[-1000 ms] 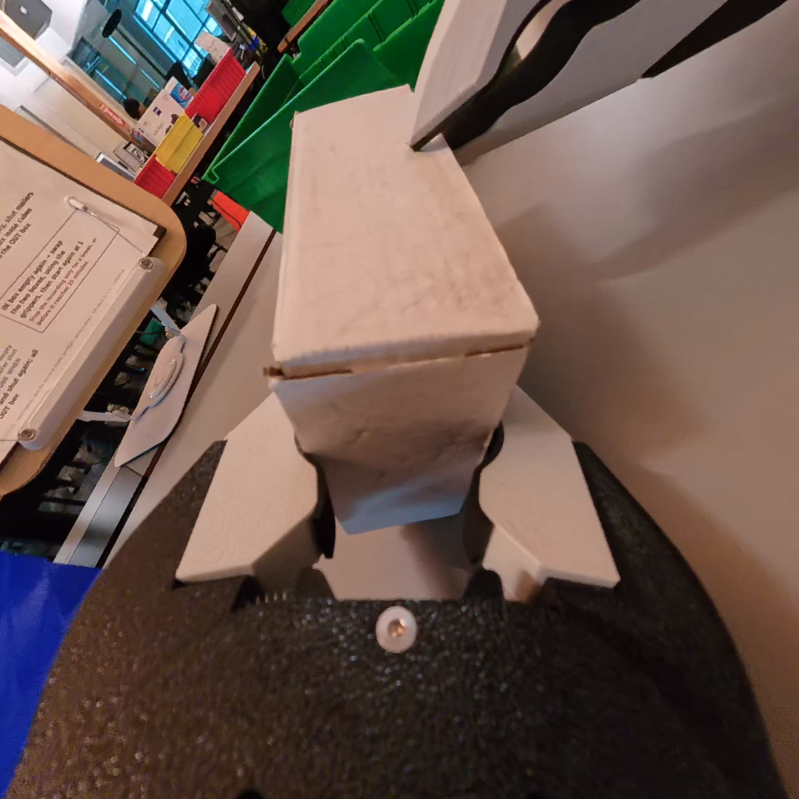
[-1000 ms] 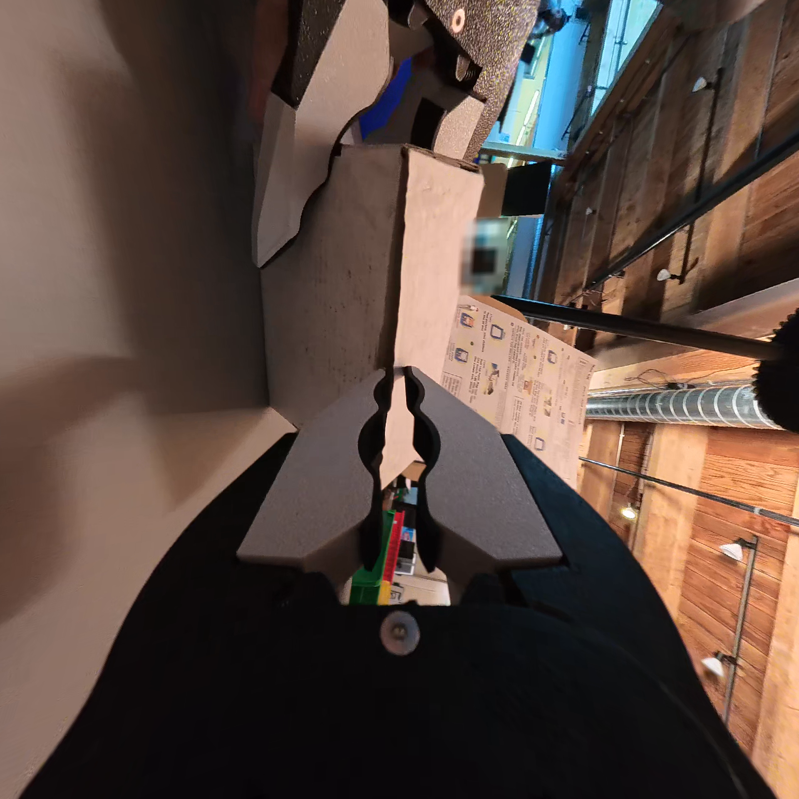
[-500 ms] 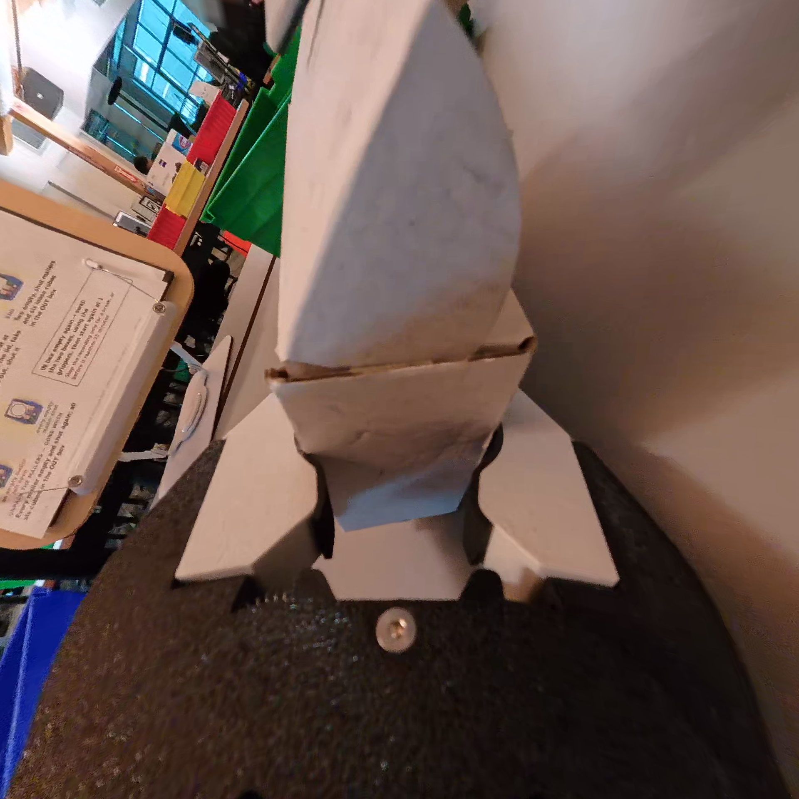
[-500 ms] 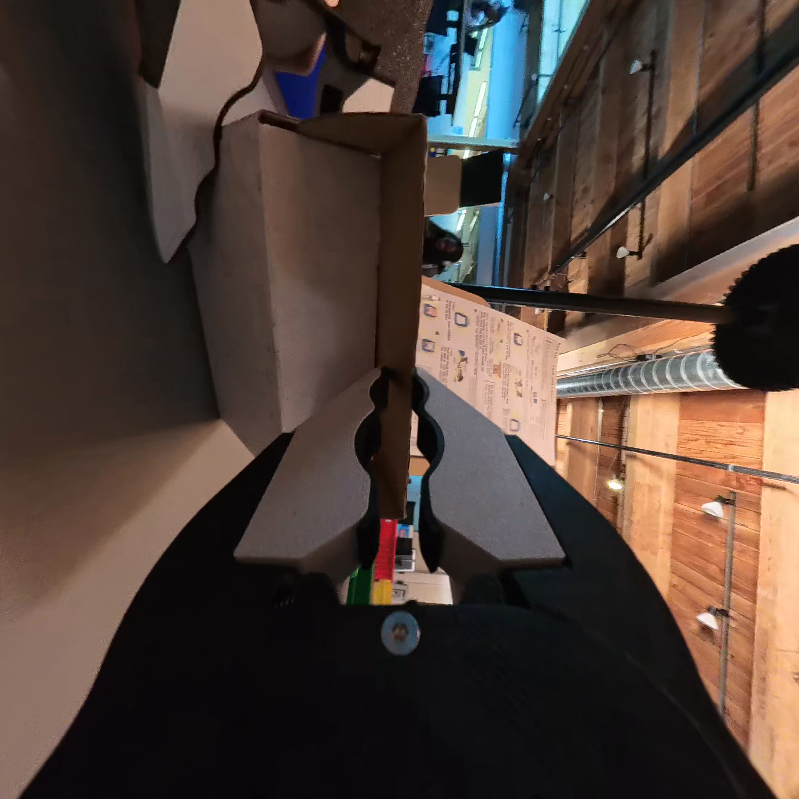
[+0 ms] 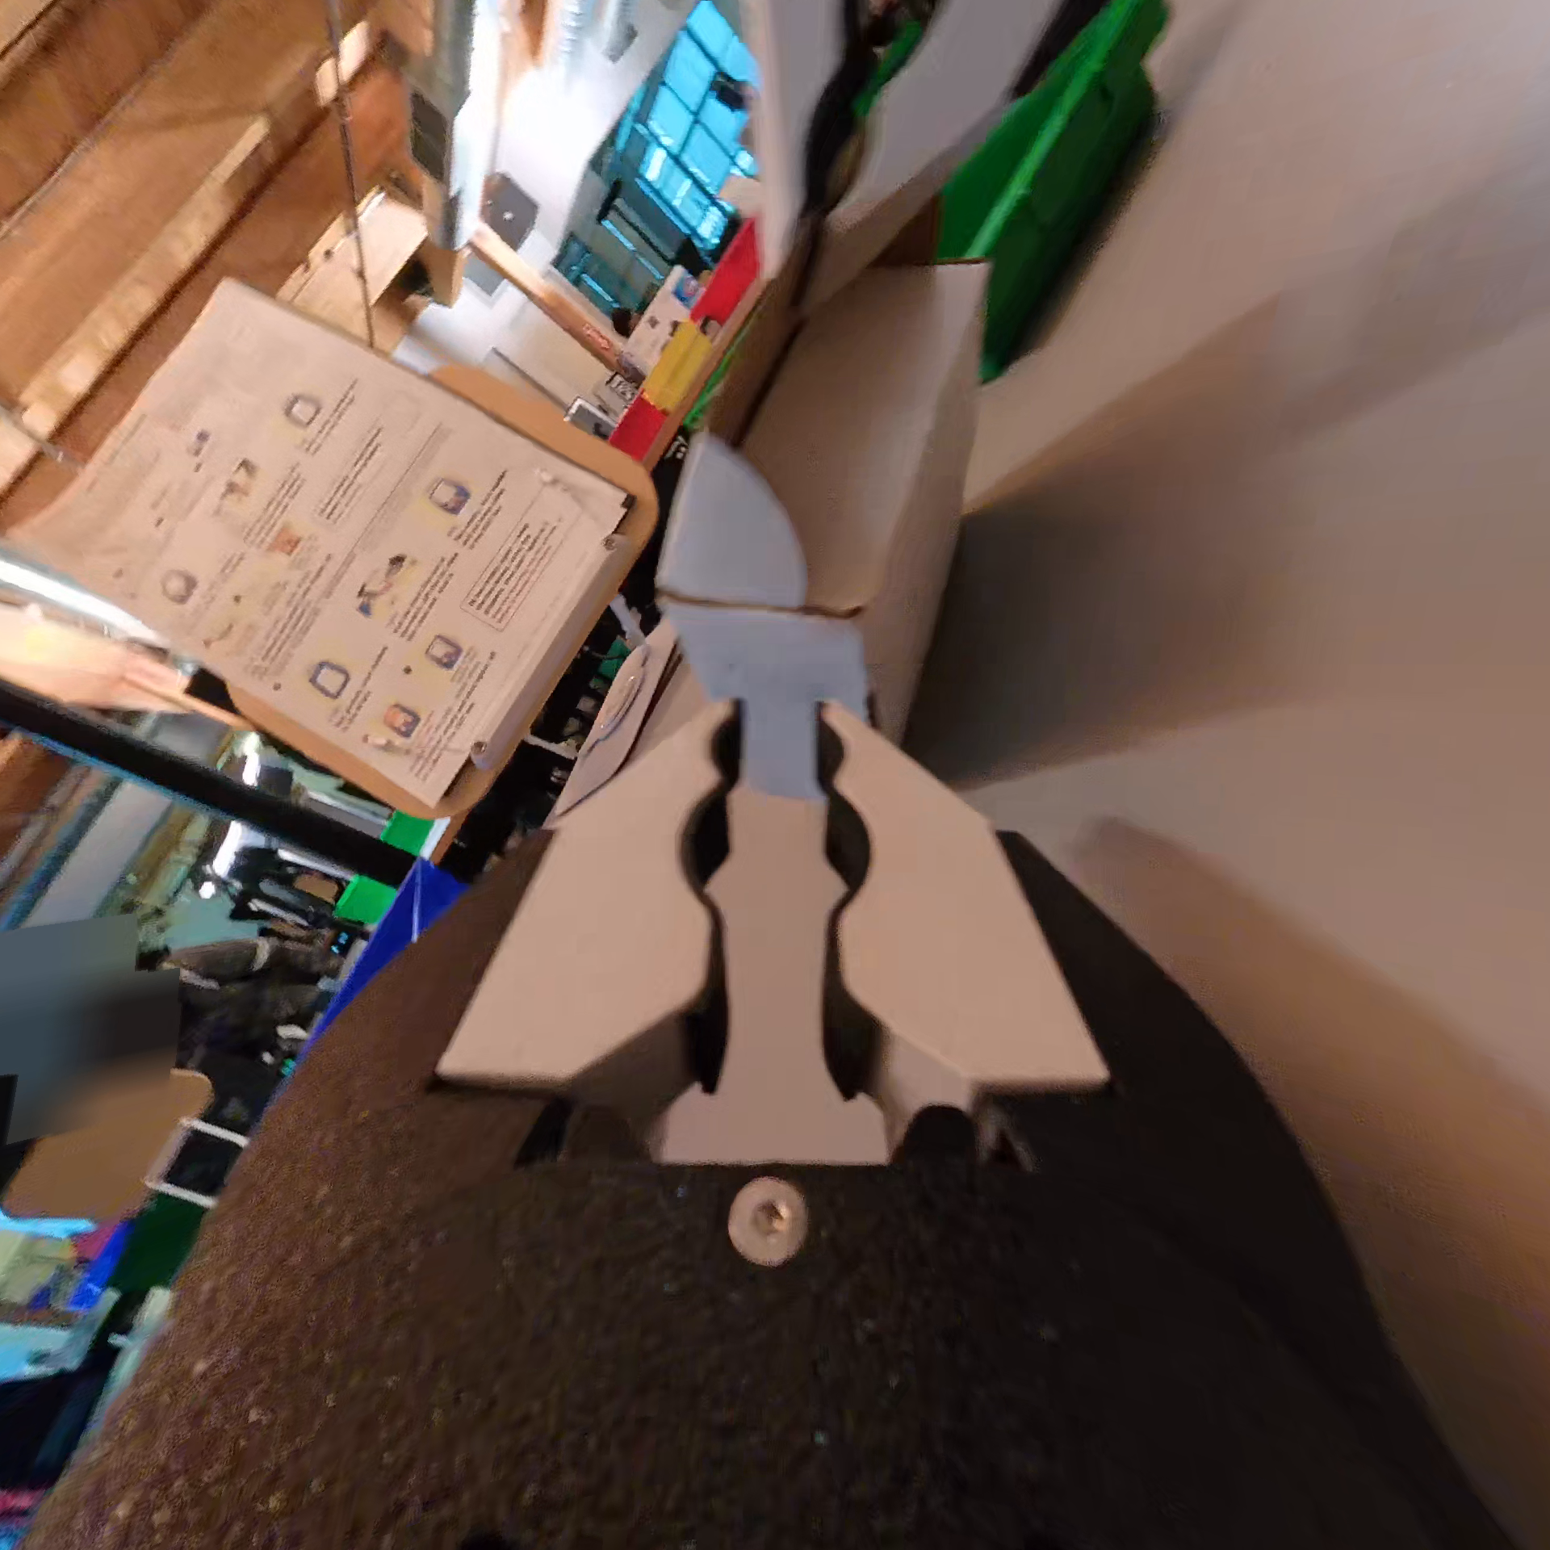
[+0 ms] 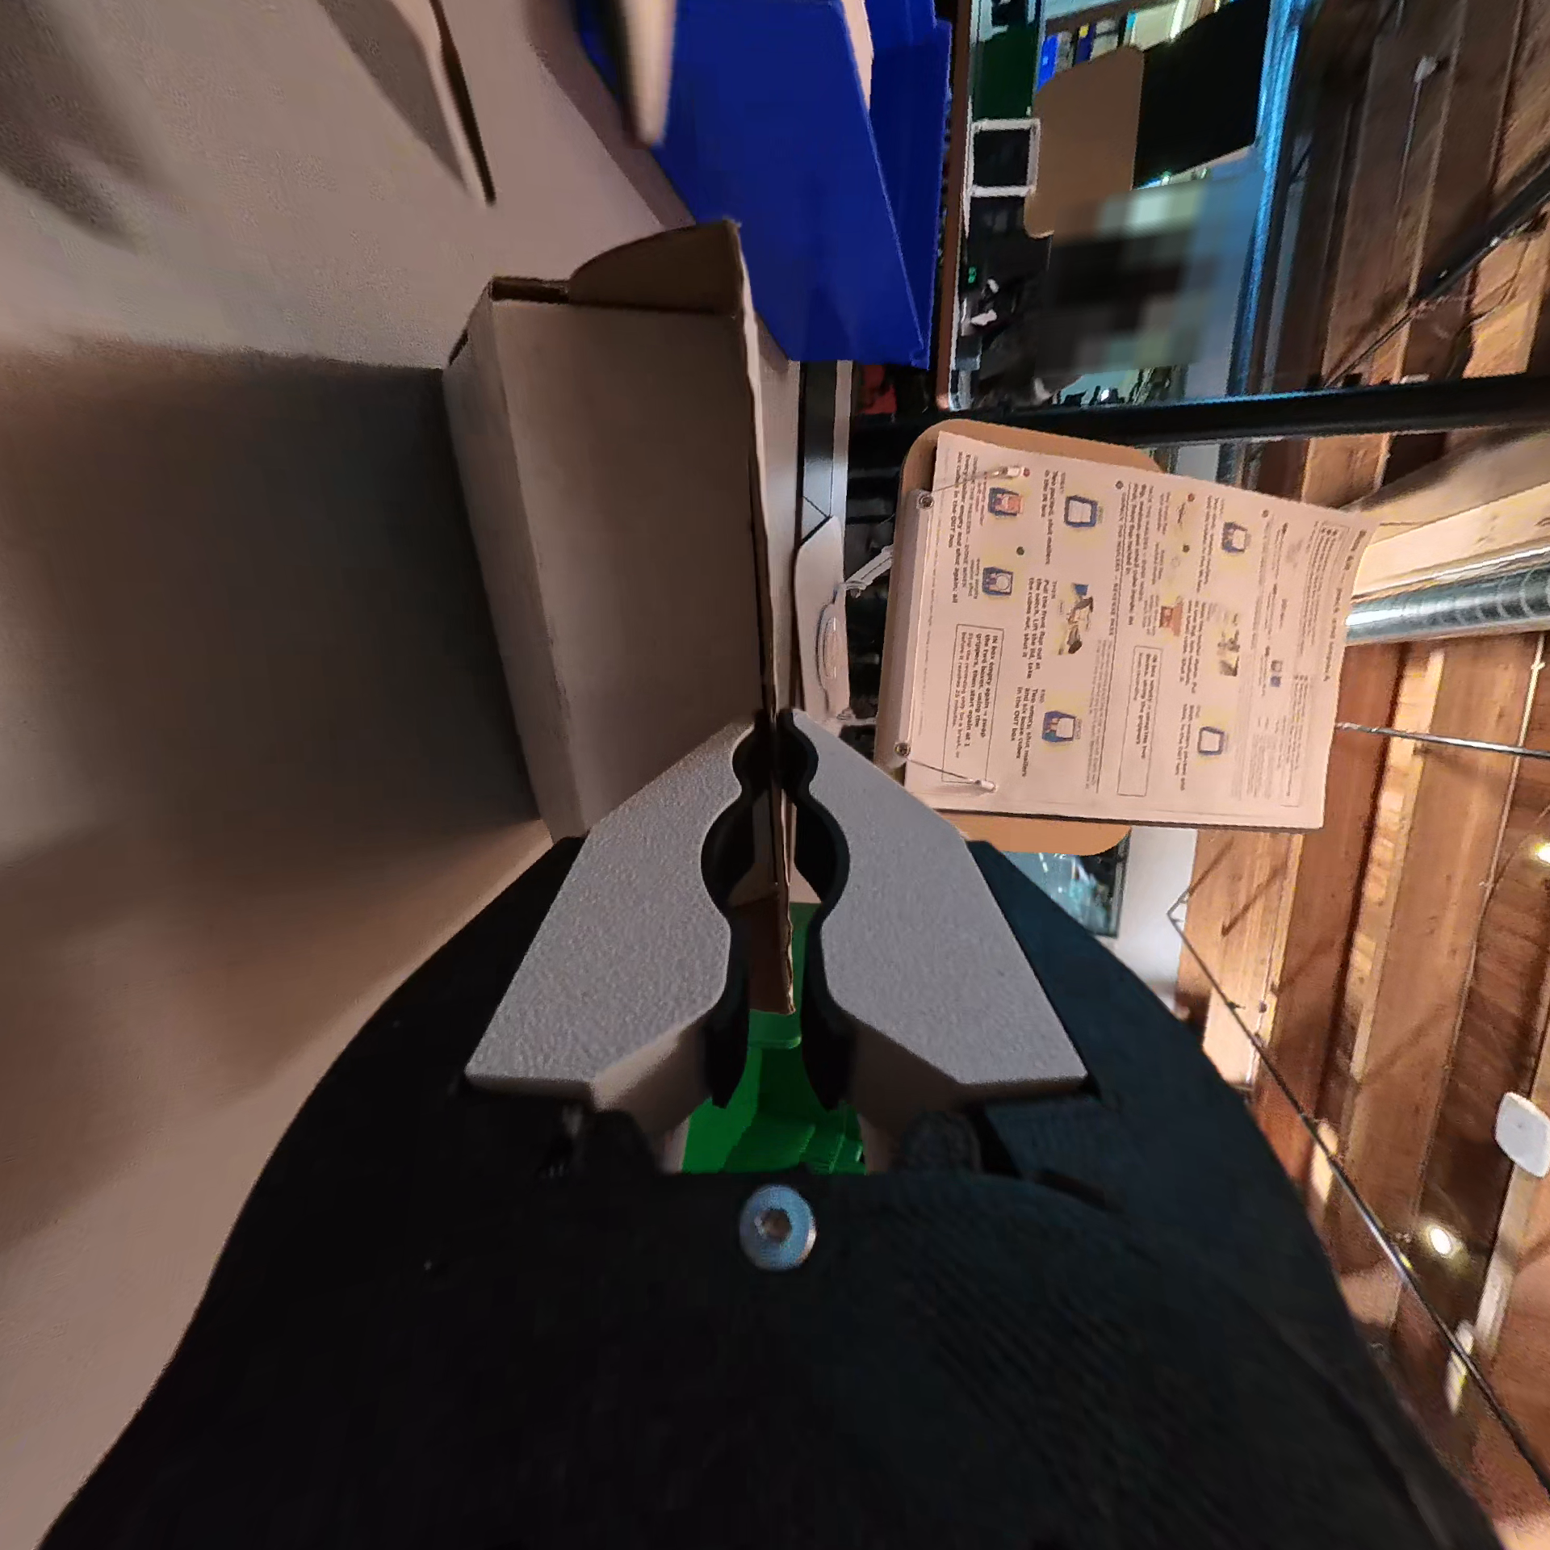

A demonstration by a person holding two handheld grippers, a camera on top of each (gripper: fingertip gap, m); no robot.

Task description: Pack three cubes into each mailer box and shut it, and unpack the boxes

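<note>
A brown cardboard mailer box (image 5: 872, 470) lies on the pale table (image 5: 1258, 671). My left gripper (image 5: 780, 721) is just short of the box's near end. Its jaws stand a narrow gap apart and grip nothing. An end flap of the box (image 5: 772, 663) shows behind the fingertips. In the right wrist view the box (image 6: 621, 545) is just ahead, and my right gripper (image 6: 776, 721) is shut on the edge of its lid (image 6: 751, 503). Both views are rolled sideways. The box's inside is hidden and no cubes show.
A green bin (image 5: 1057, 168) stands beyond the box in the left wrist view. A blue bin (image 6: 797, 168) stands beyond it in the right wrist view. A clipboard with an instruction sheet (image 5: 352, 537) hangs past the table edge, and it also shows in the right wrist view (image 6: 1115, 654).
My left gripper has come off the box's end and its jaws have narrowed. My right gripper kept its hold on the lid, which swung away from the box body.
</note>
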